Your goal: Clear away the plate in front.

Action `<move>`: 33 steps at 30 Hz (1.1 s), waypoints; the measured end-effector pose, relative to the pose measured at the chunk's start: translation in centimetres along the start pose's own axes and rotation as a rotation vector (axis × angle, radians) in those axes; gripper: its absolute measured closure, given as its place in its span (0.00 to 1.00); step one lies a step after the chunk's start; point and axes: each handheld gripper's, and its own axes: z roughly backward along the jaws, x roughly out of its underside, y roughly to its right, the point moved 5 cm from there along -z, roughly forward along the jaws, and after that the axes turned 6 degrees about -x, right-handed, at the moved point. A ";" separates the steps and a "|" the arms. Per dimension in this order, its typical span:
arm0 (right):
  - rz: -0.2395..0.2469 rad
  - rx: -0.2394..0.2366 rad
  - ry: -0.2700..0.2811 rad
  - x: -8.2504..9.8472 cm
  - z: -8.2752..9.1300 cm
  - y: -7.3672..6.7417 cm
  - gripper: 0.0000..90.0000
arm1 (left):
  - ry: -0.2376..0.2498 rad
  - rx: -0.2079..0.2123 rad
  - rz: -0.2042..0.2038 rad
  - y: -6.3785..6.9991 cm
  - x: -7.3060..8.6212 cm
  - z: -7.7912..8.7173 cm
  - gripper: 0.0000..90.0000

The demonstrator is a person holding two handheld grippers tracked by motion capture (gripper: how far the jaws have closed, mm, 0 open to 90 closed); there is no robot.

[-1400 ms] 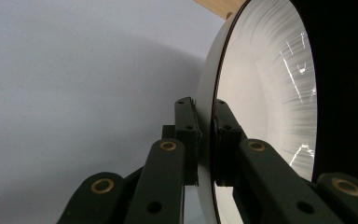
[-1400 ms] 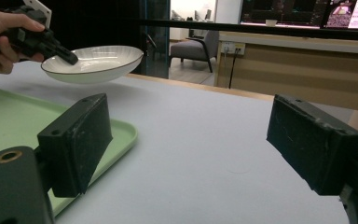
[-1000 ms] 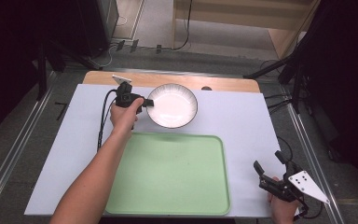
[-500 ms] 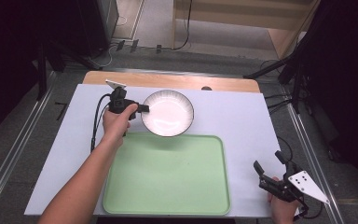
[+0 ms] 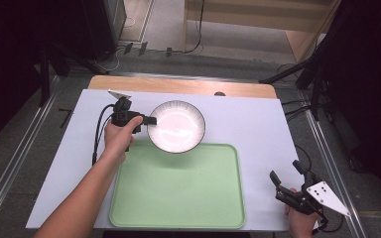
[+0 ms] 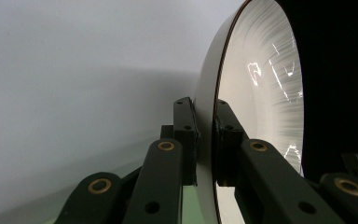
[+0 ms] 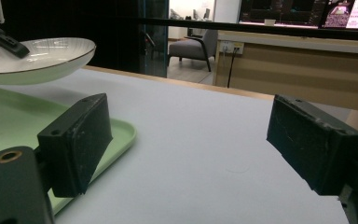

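Observation:
A white bowl [image 5: 176, 126] with a dark rim hangs just above the table, over the far edge of the green tray [image 5: 178, 198]. My left gripper [image 5: 150, 120] is shut on the bowl's left rim; in the left gripper view both pads clamp the rim of the bowl [image 6: 256, 93]. Off the tray's right side, near the table's front right corner, my right gripper [image 5: 284, 177] stands open on nothing. In the right gripper view its gripper [image 7: 186, 140] has bare table between the jaws, with the bowl [image 7: 37, 58] and the tray [image 7: 9, 121] farther off at the left.
A white sheet [image 5: 248, 124] covers the table; a wooden strip [image 5: 178, 87] runs along its far edge. Cables trail from the left gripper across the sheet. Dark stands and floor surround the table.
My left gripper has carried the bowl nearer and slightly left, from the far side of the sheet to over the tray's far edge. The right gripper has not moved.

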 end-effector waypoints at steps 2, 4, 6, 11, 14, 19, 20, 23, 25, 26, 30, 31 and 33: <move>0.000 0.000 0.000 0.0 0.0 0.0 0.16 | -0.008 0.007 -0.009 0.1 0.4 0.2 0.94; 0.000 0.000 0.000 0.0 0.0 0.0 0.16 | -0.013 0.008 -0.016 0.2 0.8 0.4 0.94; 0.002 0.000 0.000 0.0 0.0 0.0 0.16 | -0.016 0.010 -0.022 0.3 1.2 0.6 0.94; 0.001 0.000 -0.001 0.0 0.0 0.0 0.16 | -0.020 0.010 -0.030 0.3 2.3 1.0 0.93; 0.002 0.001 -0.002 0.0 0.0 0.0 0.16 | -0.031 0.022 -0.037 0.3 3.2 1.1 0.93; 0.001 0.002 -0.002 0.0 0.0 0.0 0.16 | -0.056 0.043 -0.048 0.3 4.7 1.2 0.93; 0.001 0.002 -0.002 0.0 0.0 0.0 0.16 | -0.057 0.048 -0.049 0.4 4.9 1.3 0.93; 0.002 0.002 -0.002 0.0 0.0 0.0 0.16 | -0.062 0.055 -0.055 0.4 5.6 1.4 0.92; 0.002 0.002 -0.002 0.0 0.0 -0.1 0.16 | -0.071 0.062 -0.057 0.5 6.1 1.4 0.92; 0.002 0.002 -0.002 0.0 0.0 -0.1 0.16 | -0.076 0.063 -0.060 0.5 6.4 1.4 0.92; 0.003 0.002 -0.002 0.0 0.0 -0.1 0.16 | -0.094 0.065 -0.077 0.7 7.3 1.3 0.92; 0.003 0.001 -0.002 0.0 0.0 -0.1 0.16 | -0.099 0.066 -0.082 0.8 7.5 1.3 0.92; 0.003 0.001 -0.001 0.0 0.0 -0.1 0.16 | -0.107 0.073 -0.080 0.8 8.1 1.2 0.92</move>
